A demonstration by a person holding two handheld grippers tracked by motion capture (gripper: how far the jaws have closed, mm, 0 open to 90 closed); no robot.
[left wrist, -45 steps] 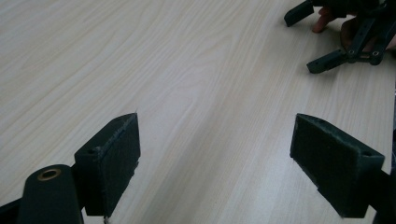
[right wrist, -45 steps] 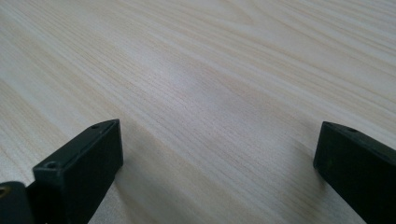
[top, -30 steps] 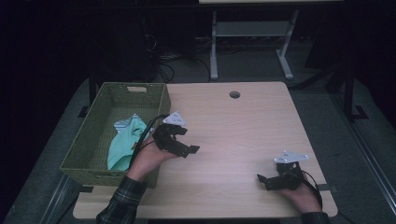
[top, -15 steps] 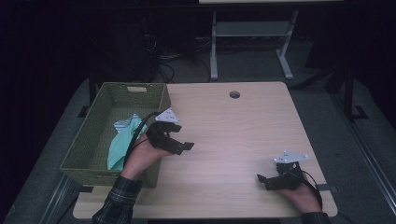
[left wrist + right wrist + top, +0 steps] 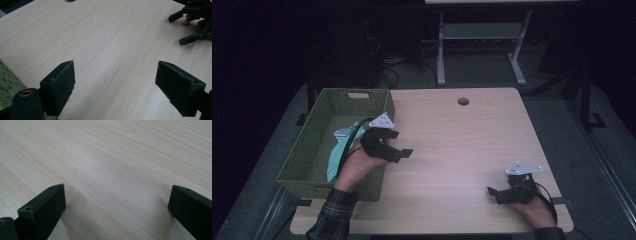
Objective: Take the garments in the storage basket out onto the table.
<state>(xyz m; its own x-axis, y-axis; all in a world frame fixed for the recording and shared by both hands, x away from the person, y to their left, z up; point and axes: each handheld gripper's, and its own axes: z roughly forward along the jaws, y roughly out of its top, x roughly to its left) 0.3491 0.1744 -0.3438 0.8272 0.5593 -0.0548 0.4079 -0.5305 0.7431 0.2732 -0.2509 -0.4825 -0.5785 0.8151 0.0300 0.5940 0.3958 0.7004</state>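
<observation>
A pale wooden desk (image 5: 452, 145) is seen from above, with a green woven basket (image 5: 307, 155) at its left edge. A light teal cloth (image 5: 337, 155) lies crumpled inside the basket, against its right wall. The left tongs (image 5: 399, 145) are held at the basket's right rim, pointing out over the bare desk; in the left gripper view (image 5: 115, 82) their jaws stand wide apart with nothing between them. The right tongs (image 5: 493, 194) rest low near the front right corner of the desk, well apart from the basket, and in the right gripper view (image 5: 115, 210) their jaws are likewise spread over bare wood.

The cloth appears to be already laid in the basket, so the step in hand is judged to be a withdrawal of the left tongs. It is best done with the jaws kept apart, so that no fold is caught and dragged out, and with the hand lifted clear of the basket rim before it is drawn across the desk. The trailing cable (image 5: 349, 142) should be kept off the cloth.
</observation>
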